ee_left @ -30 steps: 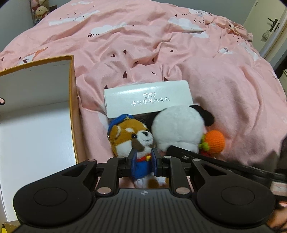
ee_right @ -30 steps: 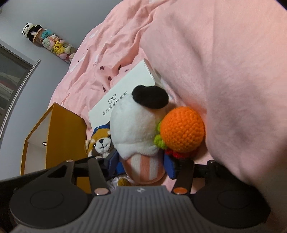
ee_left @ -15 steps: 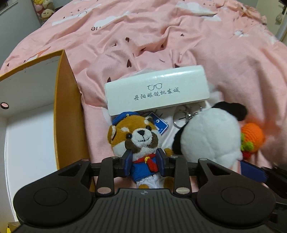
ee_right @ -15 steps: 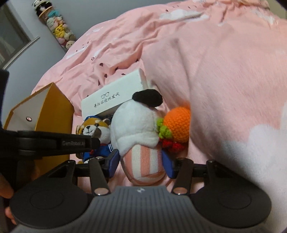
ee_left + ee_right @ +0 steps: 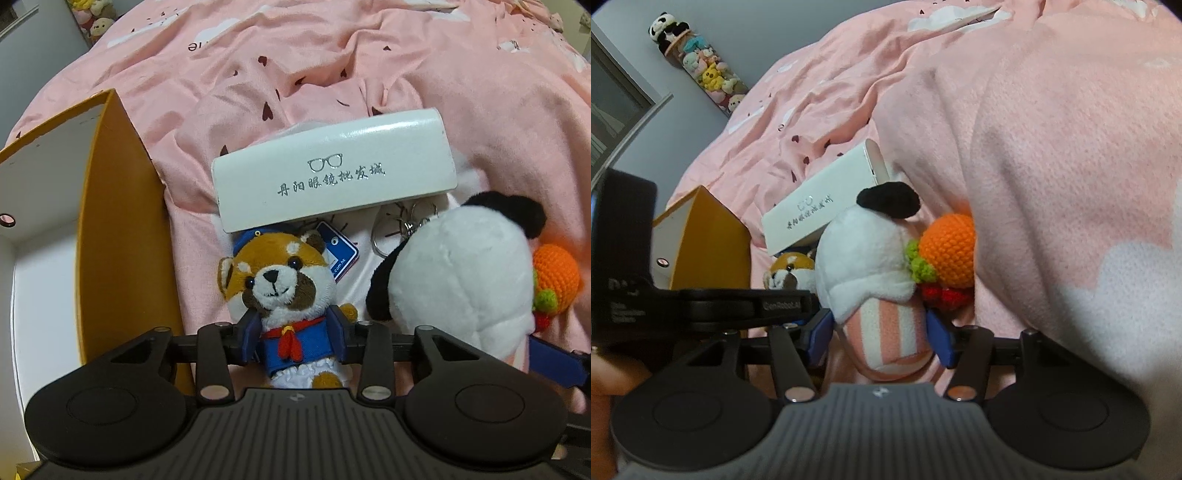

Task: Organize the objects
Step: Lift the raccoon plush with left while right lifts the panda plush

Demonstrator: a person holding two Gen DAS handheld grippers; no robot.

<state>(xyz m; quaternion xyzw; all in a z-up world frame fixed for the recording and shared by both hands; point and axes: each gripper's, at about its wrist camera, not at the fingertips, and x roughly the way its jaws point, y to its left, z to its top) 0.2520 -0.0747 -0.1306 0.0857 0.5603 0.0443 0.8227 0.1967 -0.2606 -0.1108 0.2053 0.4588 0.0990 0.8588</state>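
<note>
On the pink bedspread (image 5: 369,66), both fingers stay clenched on now-raised red panda (image 5: 280,280) and panda (image 5: 871,254).

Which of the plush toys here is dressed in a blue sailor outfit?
The red panda plush, held between the left gripper jaws beside the orange box. The panda plush in the right gripper has pink-and-white stripes instead.

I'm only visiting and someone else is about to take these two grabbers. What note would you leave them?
Left gripper: shut on the fox toy, beside the open box.
Right gripper: shut on the panda toy, with an orange knitted ball attached.
The white glasses case and key ring lie on the pink blanket.
Done: both toys gripped. Nothing seen in the box.
Left: box the toys, then the rest.
</note>
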